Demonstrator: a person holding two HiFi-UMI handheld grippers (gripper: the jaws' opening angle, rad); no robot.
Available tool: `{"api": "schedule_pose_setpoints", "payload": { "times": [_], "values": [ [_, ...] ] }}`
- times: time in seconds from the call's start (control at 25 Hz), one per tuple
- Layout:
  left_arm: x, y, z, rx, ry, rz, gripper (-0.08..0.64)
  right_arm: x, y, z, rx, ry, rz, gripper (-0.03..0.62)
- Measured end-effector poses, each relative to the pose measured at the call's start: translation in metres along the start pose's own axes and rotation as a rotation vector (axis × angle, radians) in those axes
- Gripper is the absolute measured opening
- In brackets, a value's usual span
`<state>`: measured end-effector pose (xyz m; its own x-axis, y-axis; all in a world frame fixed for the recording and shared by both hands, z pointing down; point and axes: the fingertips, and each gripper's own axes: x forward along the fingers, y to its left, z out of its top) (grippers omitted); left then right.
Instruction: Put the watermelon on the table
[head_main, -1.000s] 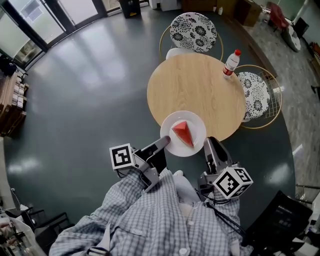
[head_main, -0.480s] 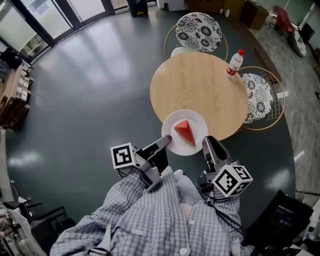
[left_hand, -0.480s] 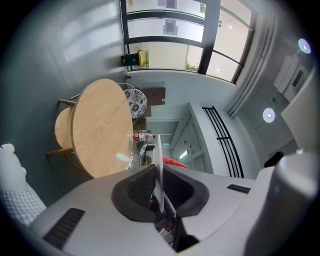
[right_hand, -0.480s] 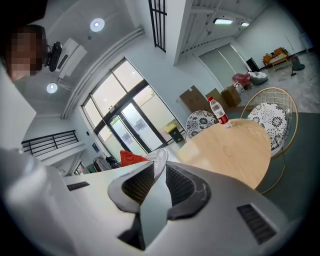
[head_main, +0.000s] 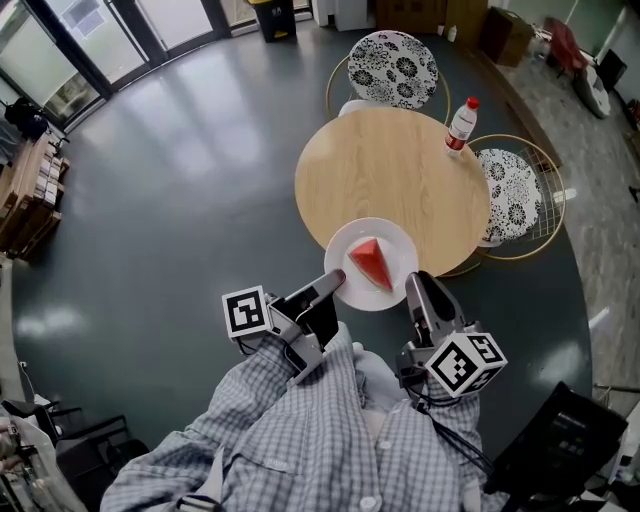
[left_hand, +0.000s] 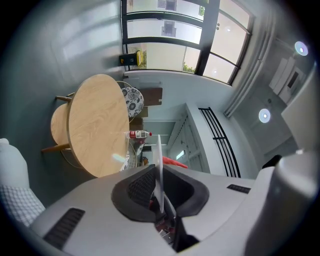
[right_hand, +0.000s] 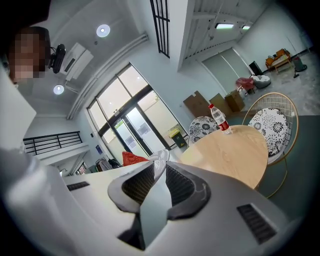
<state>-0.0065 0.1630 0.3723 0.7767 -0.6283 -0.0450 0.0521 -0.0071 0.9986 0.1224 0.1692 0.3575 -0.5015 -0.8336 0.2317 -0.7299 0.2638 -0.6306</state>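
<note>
Left gripper (head_main: 335, 282) and right gripper (head_main: 415, 286) fingers (head_main: 424, 303) clench the plate (head_main: 343, 247); I'd hold it level, easing the watermelon (head_main: 369, 262) onto the surface (head_main: 390, 170).

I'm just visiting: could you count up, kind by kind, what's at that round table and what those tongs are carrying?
Round wooden table: 1
Cushioned chairs: 2
Red-capped bottle on the table: 1
White plate, gripped at its rim by both tongs: 1
Slice of watermelon on the plate: 1
Pairs of tongs, the left tongs and the right tongs: 2
Total: 8
</note>
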Motion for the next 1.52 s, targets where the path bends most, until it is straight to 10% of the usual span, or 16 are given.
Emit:
{"api": "schedule_pose_setpoints", "payload": {
  "times": [0.84,1.52],
  "values": [
    [0.026,0.0,0.002,0.0,0.048,-0.007,0.034,0.0,-0.016,0.016,0.02,-0.076,-0.028,0.075],
    [0.091,0.003,0.104,-0.018,0.046,0.001,0.034,0.109,-0.04,0.067,0.031,-0.048,-0.045,0.075]
  ]
}}
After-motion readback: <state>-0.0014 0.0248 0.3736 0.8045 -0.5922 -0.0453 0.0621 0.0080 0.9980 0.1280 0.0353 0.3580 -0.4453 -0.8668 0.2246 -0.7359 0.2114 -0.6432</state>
